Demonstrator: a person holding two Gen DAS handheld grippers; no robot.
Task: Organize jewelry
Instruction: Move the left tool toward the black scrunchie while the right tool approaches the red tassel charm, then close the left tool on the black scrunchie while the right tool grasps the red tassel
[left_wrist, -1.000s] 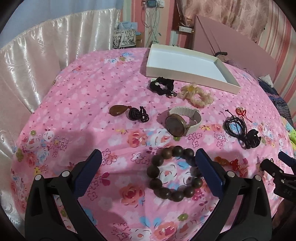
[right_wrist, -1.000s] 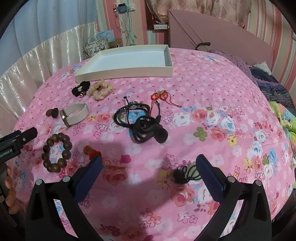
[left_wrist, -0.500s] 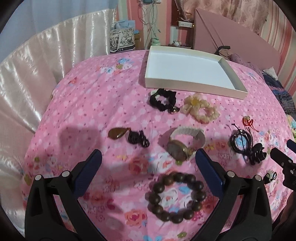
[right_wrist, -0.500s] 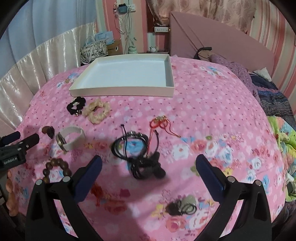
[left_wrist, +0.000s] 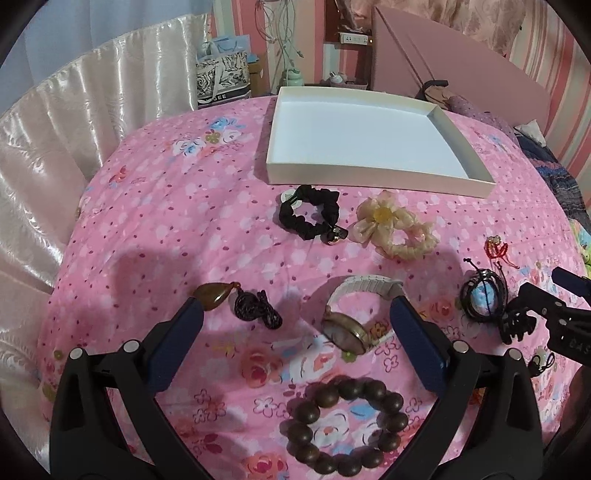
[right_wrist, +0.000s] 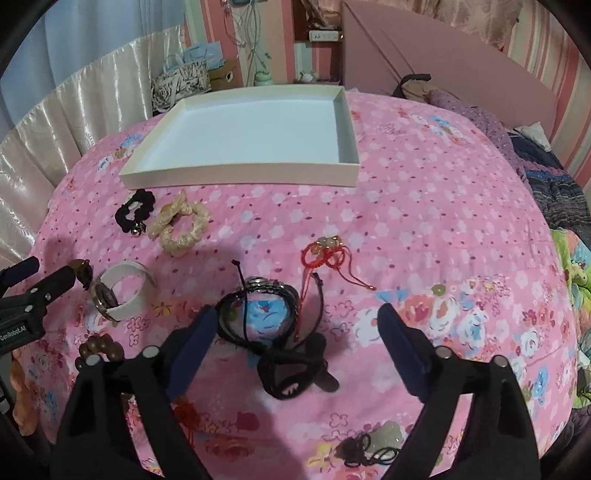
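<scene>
An empty white tray (left_wrist: 373, 172) (right_wrist: 240, 179) lies at the far side of the pink floral bedspread. In front of it lie a black scrunchie (left_wrist: 309, 216), a cream scrunchie (left_wrist: 393, 230), a brown pendant on black cord (left_wrist: 236, 301), a white-strapped watch (left_wrist: 356, 317), a wooden bead bracelet (left_wrist: 347, 421), black cord bracelets (right_wrist: 258, 310), a red cord charm (right_wrist: 327, 254) and a black hair claw (right_wrist: 295, 369). My left gripper (left_wrist: 295, 332) is open and empty above the watch and beads. My right gripper (right_wrist: 295, 332) is open and empty above the black cords.
A small dark cord piece (right_wrist: 369, 448) lies at the near edge in the right wrist view. A shiny cream curtain (left_wrist: 74, 129) hangs on the left. A pink headboard (left_wrist: 461, 66) and a bag (left_wrist: 221, 79) stand behind the bed. Bedding is piled at the right (right_wrist: 554, 192).
Both grippers have risen and moved forward toward the tray; the tray and jewelry look nearer and lower in view. Both stay open and empty.
</scene>
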